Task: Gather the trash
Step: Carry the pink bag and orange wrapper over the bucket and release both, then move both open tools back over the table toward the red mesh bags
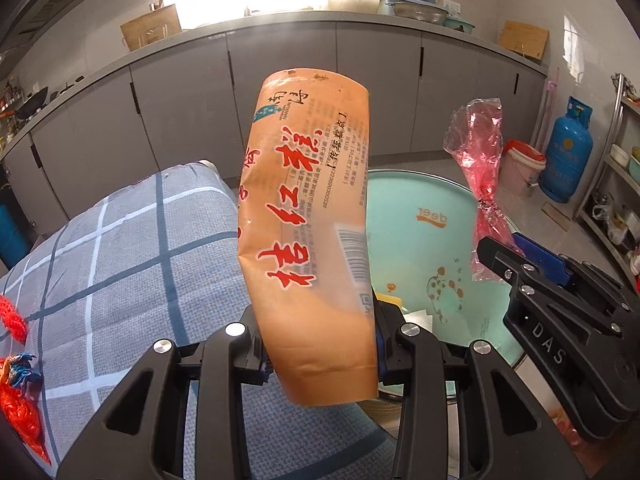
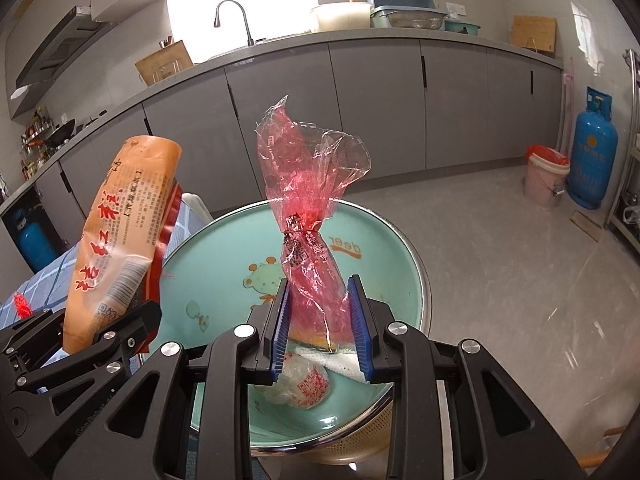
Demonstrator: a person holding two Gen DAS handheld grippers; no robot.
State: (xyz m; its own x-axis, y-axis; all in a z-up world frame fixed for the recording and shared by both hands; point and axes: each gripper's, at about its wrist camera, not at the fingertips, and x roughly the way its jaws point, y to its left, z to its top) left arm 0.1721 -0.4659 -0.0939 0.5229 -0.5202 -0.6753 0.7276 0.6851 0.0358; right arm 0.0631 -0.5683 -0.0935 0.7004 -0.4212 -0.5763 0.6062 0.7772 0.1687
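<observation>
My left gripper [image 1: 320,344] is shut on an orange snack bag [image 1: 308,216] with red characters, held upright over the edge of a teal basin [image 1: 432,216]. The same orange snack bag [image 2: 120,240] rises at the left of the right wrist view, above the left gripper [image 2: 96,340]. My right gripper [image 2: 320,320] is shut on a twisted red cellophane wrapper [image 2: 308,208], standing upright above the teal basin [image 2: 380,256]. That red wrapper [image 1: 480,176] and the right gripper [image 1: 520,256] show at the right of the left wrist view. A crumpled clear wrapper [image 2: 304,388] and white paper [image 2: 344,364] lie in the basin.
A grey checked cloth [image 1: 120,248] covers the surface left of the basin, with red knitted pieces [image 1: 16,380] on it. Grey kitchen cabinets [image 2: 360,92] run along the back. A pink bucket [image 2: 546,180] and a blue gas cylinder [image 2: 592,152] stand on the floor at right.
</observation>
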